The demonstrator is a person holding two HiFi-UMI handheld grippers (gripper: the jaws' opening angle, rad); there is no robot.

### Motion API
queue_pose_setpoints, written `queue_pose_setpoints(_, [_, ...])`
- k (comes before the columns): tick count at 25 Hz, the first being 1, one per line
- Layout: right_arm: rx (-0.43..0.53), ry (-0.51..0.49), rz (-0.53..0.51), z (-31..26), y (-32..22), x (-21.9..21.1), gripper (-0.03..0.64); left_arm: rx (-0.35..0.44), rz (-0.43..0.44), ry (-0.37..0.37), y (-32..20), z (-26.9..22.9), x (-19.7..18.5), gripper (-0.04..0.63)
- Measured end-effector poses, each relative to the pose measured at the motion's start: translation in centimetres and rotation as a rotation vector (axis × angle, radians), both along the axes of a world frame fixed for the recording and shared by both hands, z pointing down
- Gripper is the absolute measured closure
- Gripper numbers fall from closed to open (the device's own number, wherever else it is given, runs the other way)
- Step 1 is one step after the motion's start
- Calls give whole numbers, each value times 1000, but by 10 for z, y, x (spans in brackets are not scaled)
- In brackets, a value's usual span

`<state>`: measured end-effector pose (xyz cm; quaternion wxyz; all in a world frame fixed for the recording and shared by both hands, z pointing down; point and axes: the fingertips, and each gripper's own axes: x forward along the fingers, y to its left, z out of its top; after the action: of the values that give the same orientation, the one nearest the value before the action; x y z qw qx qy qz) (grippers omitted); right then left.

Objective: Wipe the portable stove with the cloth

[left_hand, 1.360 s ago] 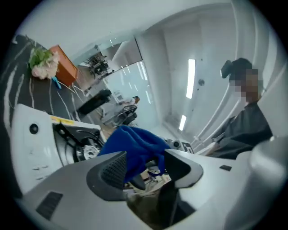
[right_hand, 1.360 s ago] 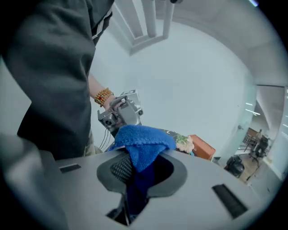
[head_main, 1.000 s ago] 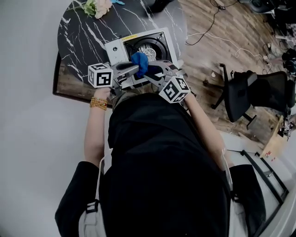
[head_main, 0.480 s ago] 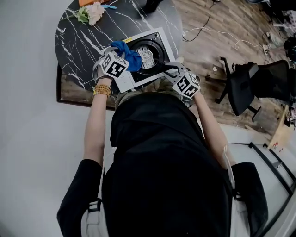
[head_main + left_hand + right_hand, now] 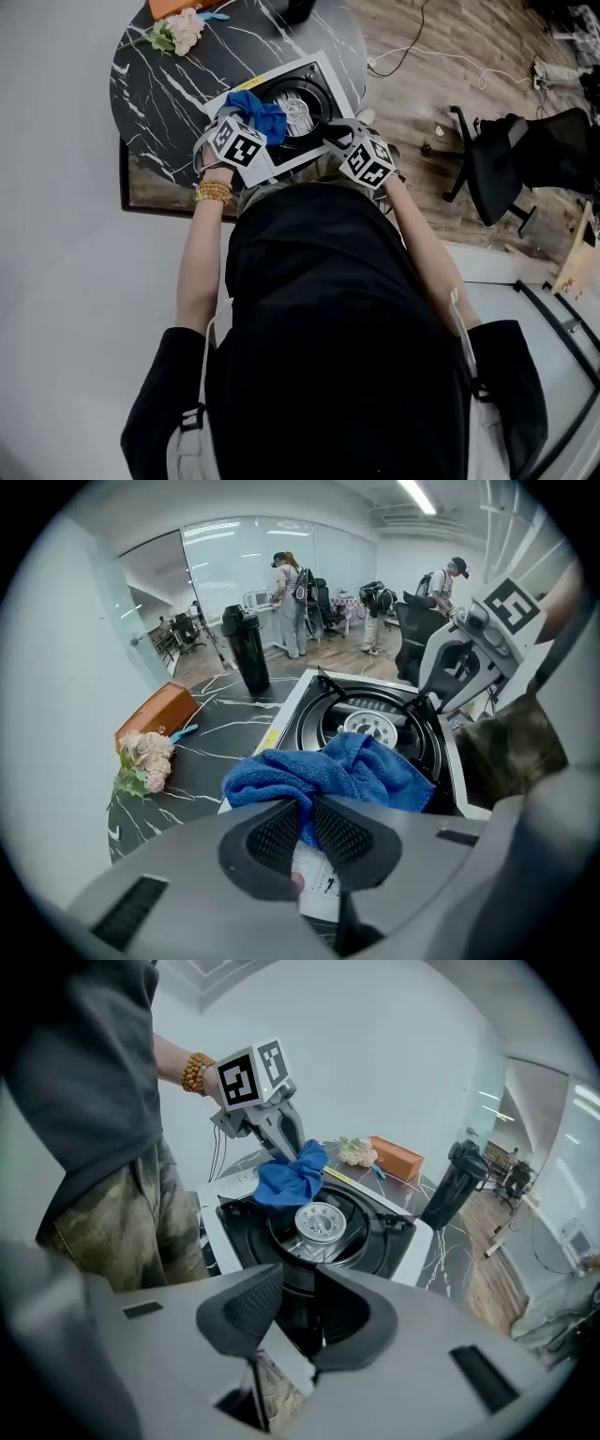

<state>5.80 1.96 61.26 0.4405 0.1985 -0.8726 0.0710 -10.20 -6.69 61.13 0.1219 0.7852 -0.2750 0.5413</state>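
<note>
The portable stove (image 5: 323, 70), a white case round a black burner, sits at the near edge of a black marble table (image 5: 159, 103). A blue cloth (image 5: 255, 111) lies bunched on its left part. My left gripper (image 5: 246, 122) points steeply down, shut on a fold of the cloth (image 5: 328, 771); its jaws have just been closing. In the left gripper view the pads (image 5: 281, 832) pinch the fold. My right gripper (image 5: 337, 133) is at the stove's near right edge. Its jaws have just been closing, with the white rim (image 5: 281, 1358) caught between them in the right gripper view.
A bunch of pale flowers (image 5: 141, 761) and an orange box (image 5: 155, 714) lie at the table's far left. A black flask (image 5: 246, 649) stands behind the stove. An office chair (image 5: 506, 169) and cables are on the wooden floor to the right. People stand in the background.
Both grippers came down from in front of the person onto the stove. The cloth, held up between them before, now rests on the stove's left part. The right gripper went to the near rim.
</note>
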Motion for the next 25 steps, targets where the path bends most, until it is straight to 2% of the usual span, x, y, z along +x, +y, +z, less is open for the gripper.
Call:
queue_pose_setpoints(7, [-19,14,-7,9,6,-3,523,-30,81,-13,18,3,7,552])
queue_pose_setpoints(16, [-35,15,-12,12,7,-6,525,-189,159,72,53,0,20,552])
queue_pose_setpoints(20, [-23,3,-10,8,4,-10,525,-218,178,112,57,1,18,552])
queue_pose_setpoints(22, [-6,-17,-13,-1,0,-14,525,-191,154,150,54,-1,15,552])
queue_pose_setpoints(24, [21,-49,-30,-15,-6,-22,525,-143,52,244,47,-10,9,552])
queue_pose_setpoints(25, [39,-72,-47,-24,-8,-27,525,-126,-20,314,44,-18,6,552])
